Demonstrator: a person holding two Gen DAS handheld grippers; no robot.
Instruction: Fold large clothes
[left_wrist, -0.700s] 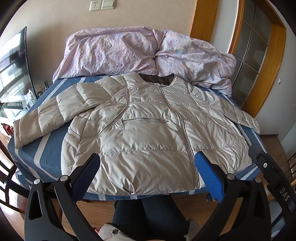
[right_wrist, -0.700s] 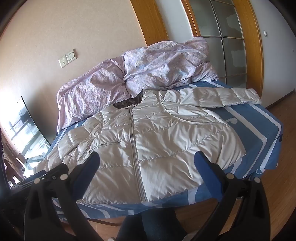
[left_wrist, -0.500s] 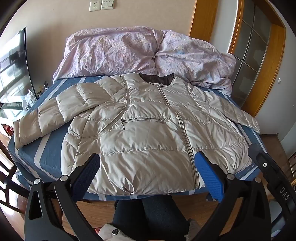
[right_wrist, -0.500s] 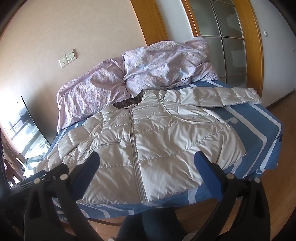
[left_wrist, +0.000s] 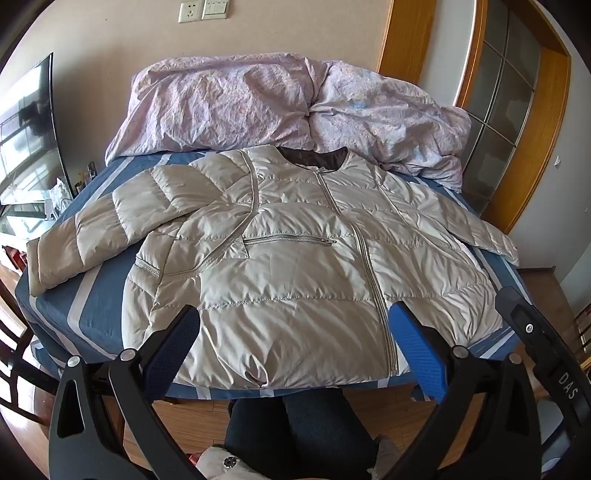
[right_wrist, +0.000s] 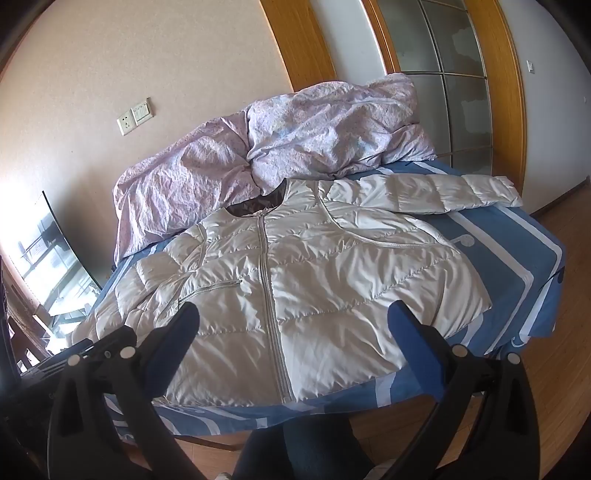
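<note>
A pale beige quilted jacket (left_wrist: 295, 266) lies face up and zipped on the bed, collar toward the wall, both sleeves spread outward. The same jacket (right_wrist: 295, 280) fills the middle of the right wrist view, one sleeve stretched to the right. My left gripper (left_wrist: 295, 332) hovers wide open over the jacket's near hem, nothing between its blue pads. My right gripper (right_wrist: 291, 328) is likewise open above the hem and holds nothing. Part of the right gripper's black body (left_wrist: 535, 350) shows at the right edge of the left wrist view.
The bed has a blue sheet with pale stripes (left_wrist: 96, 310). A crumpled lilac duvet (left_wrist: 280, 103) is piled by the wall. A dark screen (left_wrist: 26, 125) stands at the left, a wooden-framed glass door (right_wrist: 454, 81) at the right. The person's dark-clad legs (left_wrist: 295, 428) are below the bed edge.
</note>
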